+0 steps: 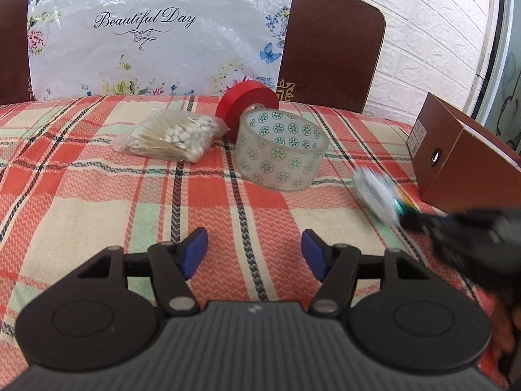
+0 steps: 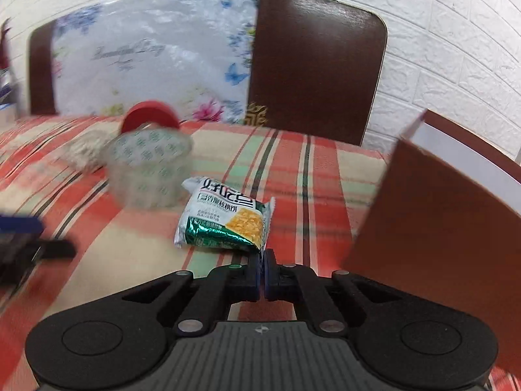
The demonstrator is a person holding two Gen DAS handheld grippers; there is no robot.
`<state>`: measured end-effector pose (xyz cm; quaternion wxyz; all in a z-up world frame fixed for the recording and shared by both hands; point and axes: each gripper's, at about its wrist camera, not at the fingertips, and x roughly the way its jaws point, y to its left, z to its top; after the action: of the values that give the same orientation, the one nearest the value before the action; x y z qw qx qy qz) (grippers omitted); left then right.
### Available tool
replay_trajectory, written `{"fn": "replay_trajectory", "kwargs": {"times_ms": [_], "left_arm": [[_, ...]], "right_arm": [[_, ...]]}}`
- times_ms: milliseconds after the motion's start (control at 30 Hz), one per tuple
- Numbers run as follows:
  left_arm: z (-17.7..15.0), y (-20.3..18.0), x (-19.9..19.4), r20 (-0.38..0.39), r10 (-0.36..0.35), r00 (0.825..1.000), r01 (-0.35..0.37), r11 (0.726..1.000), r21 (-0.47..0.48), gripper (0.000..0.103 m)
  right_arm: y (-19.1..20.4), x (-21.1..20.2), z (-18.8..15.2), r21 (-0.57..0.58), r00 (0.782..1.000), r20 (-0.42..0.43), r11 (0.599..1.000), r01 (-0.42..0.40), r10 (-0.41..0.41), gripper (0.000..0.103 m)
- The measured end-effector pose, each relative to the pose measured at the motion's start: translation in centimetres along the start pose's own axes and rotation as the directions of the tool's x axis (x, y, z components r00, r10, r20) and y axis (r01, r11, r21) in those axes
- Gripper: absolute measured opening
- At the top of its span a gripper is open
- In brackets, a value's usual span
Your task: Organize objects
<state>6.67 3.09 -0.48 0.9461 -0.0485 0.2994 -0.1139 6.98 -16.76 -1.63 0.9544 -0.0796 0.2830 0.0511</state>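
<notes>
My right gripper (image 2: 262, 255) is shut on the near corner of a white and green snack packet (image 2: 224, 218) and holds it over the cloth beside the brown cardboard box (image 2: 433, 228). In the left wrist view the packet (image 1: 377, 195) and the right gripper (image 1: 410, 220) are blurred by motion near the box (image 1: 456, 159). My left gripper (image 1: 254, 251) is open and empty above the cloth. A clear tape roll with green marks (image 1: 281, 154), a red tape roll (image 1: 247, 104) leaning behind it and a bag of cotton swabs (image 1: 172, 137) lie ahead.
A plaid cloth (image 1: 97, 195) covers the surface. A dark brown headboard (image 1: 329, 42) with a flowered plastic sheet (image 1: 156, 32) stands behind. A white brick-pattern wall (image 1: 423, 32) is at the right.
</notes>
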Motion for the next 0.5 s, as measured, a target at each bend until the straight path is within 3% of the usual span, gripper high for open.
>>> {"fn": "replay_trajectory", "kwargs": {"times_ms": [100, 200, 267, 333, 400, 500], "left_arm": [[0.4, -0.3, -0.3, -0.042, -0.026, 0.999, 0.025, 0.999, -0.022, 0.067], [1.3, -0.3, -0.9, -0.095, -0.147, 0.985, 0.133, 0.981, -0.139, 0.067], [1.7, -1.1, -1.3, -0.113, -0.214, 0.97, 0.192, 0.965, -0.177, 0.067], [2.0, -2.3, -1.7, -0.122, -0.242, 0.963, 0.221, 0.962, -0.163, 0.067], [2.2, -3.6, -1.6, -0.139, -0.253, 0.957, 0.234, 0.962, -0.14, 0.067], [2.2, -5.3, -0.7, -0.181, -0.265, 0.947, 0.244, 0.961, -0.13, 0.066]], "right_arm": [[0.3, -3.0, -2.0, -0.033, 0.999, -0.012, 0.998, -0.047, 0.047, 0.004], [0.6, -5.9, -3.6, -0.068, 0.996, -0.016, 0.994, -0.083, 0.082, 0.019], [0.1, -7.1, -4.3, -0.043, 0.993, -0.017, 0.992, -0.118, 0.118, 0.048], [-0.7, -7.7, -4.5, 0.017, 0.983, -0.021, 0.983, -0.184, 0.184, 0.065], [-1.2, -7.8, -4.4, 0.065, 0.973, -0.01, 0.971, -0.23, 0.231, 0.07], [-1.1, -6.9, -3.8, 0.083, 0.972, -0.003, 0.969, -0.235, 0.236, 0.075]]}}
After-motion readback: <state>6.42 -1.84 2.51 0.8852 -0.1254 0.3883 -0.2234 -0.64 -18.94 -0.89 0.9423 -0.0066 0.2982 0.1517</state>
